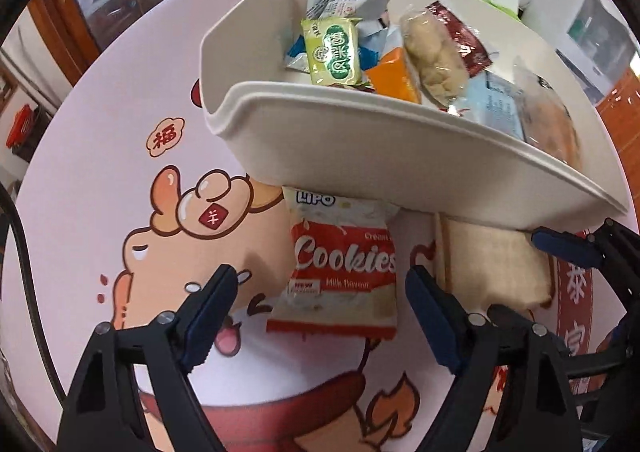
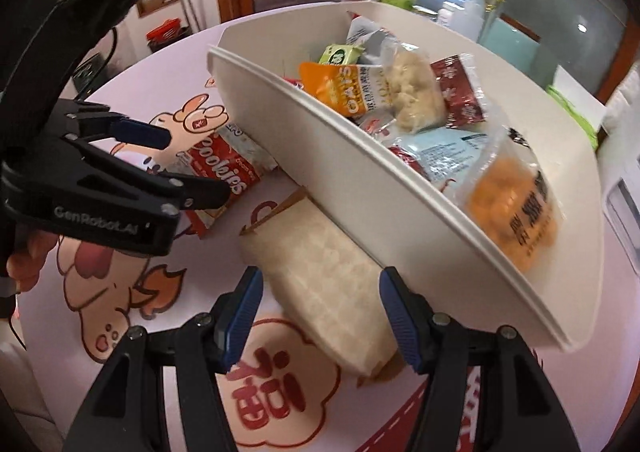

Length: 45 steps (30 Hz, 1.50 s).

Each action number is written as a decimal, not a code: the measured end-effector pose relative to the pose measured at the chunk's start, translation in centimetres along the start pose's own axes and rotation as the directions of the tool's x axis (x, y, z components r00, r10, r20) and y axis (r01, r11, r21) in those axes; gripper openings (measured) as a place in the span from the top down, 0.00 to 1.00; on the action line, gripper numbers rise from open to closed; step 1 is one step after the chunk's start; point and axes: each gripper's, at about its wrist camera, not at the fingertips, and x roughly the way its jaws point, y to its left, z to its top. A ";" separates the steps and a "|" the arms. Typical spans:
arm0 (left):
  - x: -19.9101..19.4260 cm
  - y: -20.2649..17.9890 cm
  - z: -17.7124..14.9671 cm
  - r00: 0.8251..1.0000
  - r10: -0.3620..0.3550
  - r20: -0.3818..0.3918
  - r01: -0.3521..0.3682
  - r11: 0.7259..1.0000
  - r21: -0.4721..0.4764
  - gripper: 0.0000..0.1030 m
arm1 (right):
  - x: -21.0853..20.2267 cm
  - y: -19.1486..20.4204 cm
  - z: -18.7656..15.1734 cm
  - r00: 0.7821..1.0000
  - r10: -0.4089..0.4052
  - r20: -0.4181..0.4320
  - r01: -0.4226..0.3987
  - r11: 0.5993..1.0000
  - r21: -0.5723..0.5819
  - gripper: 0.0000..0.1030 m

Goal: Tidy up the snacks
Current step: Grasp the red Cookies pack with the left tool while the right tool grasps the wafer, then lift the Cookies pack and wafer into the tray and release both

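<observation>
Grippers are pointing steeply down at the cartoon-printed tablecloth [image 1: 100, 171]. Left gripper [image 1: 316, 316] is standing spread around the red-and-white "LIPO Cookies, Milk flavour" packet [image 1: 340, 272], untouched. Right gripper [image 2: 320, 316] is straddling the pale waffle-textured wrapped snack [image 2: 320, 284], pads apart. Beyond, the white plastic bin [image 2: 360, 179] is holding snacks; only the right view is showing an orange "OATS" pouch [image 2: 340, 91].
</observation>
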 end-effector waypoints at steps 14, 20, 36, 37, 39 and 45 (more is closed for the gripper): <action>1.2 0.9 0.8 0.998 0.043 0.040 -0.043 0.999 0.011 0.51 | 1.4 2.2 -0.3 0.999 0.032 -0.013 -0.033 0.993 -0.112 0.20; 1.0 2.6 0.6 0.999 0.020 0.039 -0.020 1.000 0.008 0.54 | 0.4 3.9 -0.7 0.984 0.174 -0.039 -0.176 0.982 -0.065 0.20; 0.2 5.4 -0.7 0.998 -0.054 0.029 0.053 0.998 0.030 0.55 | 3.1 3.7 0.6 0.987 0.140 -0.082 -0.152 0.974 -0.168 0.22; 0.0 5.6 -0.8 0.997 -0.064 0.032 0.063 0.998 0.027 0.55 | 3.2 3.8 0.7 0.987 0.137 -0.084 -0.150 0.973 -0.175 0.22; -0.3 5.7 -0.8 0.997 -0.073 0.038 0.072 0.997 0.027 0.55 | 3.1 4.0 0.9 0.986 0.142 -0.085 -0.155 0.972 -0.175 0.37; -1.8 6.0 -1.0 0.993 -0.097 0.070 0.096 0.995 0.015 0.55 | 2.4 4.2 1.3 0.981 0.166 -0.096 -0.175 0.979 -0.101 0.46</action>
